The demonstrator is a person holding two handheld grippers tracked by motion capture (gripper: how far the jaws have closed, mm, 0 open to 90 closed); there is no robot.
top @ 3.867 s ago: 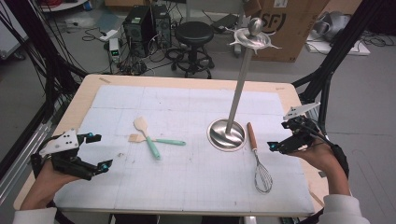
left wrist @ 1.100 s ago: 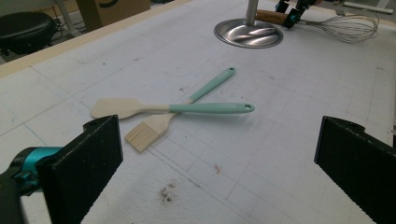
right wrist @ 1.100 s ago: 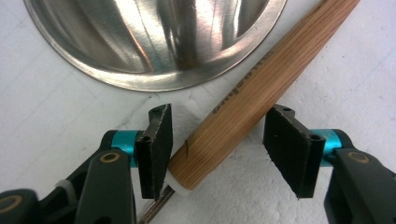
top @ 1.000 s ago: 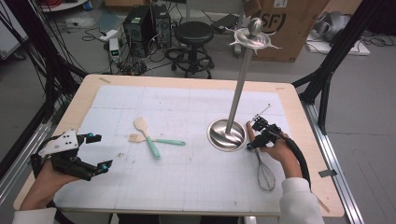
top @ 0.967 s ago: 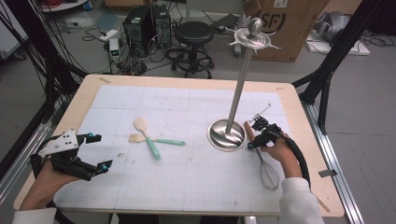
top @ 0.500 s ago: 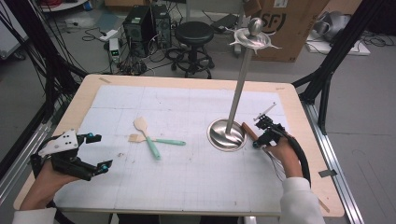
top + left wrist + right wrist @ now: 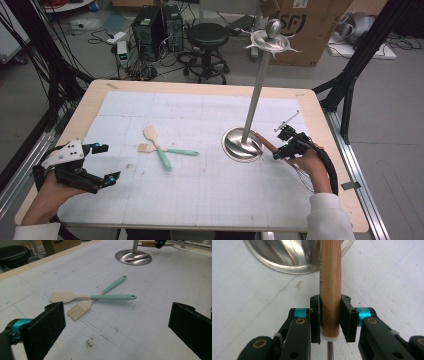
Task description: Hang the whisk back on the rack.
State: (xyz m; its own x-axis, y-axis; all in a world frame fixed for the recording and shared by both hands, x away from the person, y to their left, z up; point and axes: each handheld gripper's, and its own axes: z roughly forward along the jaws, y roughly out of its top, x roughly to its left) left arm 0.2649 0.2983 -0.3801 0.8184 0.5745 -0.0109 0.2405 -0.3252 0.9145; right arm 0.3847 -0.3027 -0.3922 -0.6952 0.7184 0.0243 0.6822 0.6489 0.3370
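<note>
A whisk with a wooden handle (image 7: 330, 290) lies right of a metal stand's round base (image 7: 242, 145). Its handle (image 7: 265, 141) points toward that base. My right gripper (image 7: 330, 315) has just been closing and is now shut on the handle near its wire end, with both pads against the wood. In the high view the right gripper (image 7: 276, 152) sits just right of the base. The left gripper (image 7: 107, 162) rests open at the table's left with nothing between its jaws. Before the left gripper (image 7: 117, 325) lie a teal-handled spatula (image 7: 75, 297) and a brush (image 7: 82, 308), crossed.
The stand's tall pole carries a hooked top (image 7: 271, 42) high above the table. The spatula (image 7: 157, 145) and brush (image 7: 167, 150) lie mid-table on a white gridded mat (image 7: 200, 190). A stool (image 7: 207, 35), a cardboard box and computer gear stand beyond the far edge.
The right hand came in from the table's right edge to the whisk, and its jaws closed on the wooden handle. The left hand and the spatula and brush stayed put.
</note>
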